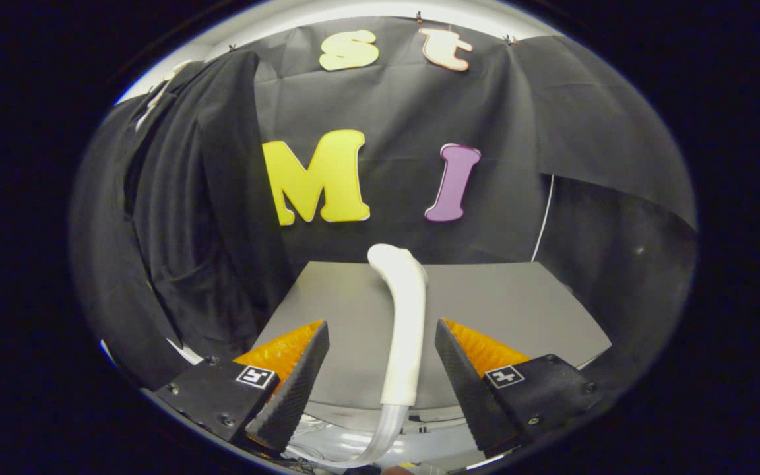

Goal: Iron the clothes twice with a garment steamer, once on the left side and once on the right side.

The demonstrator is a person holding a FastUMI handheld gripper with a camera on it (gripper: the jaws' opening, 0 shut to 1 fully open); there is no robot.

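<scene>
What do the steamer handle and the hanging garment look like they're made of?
Steamer handle, between the open gripper's fingers, untouched: smooth white plastic by its soft sheen, with a clearer flexible hose below. Garment: matte black woven cloth, judging by its draped folds.

I count one garment steamer (405,323) with one hose (380,439), one table (525,303), two fingers (291,389), and probably one dark garment (182,218) hanging
</scene>
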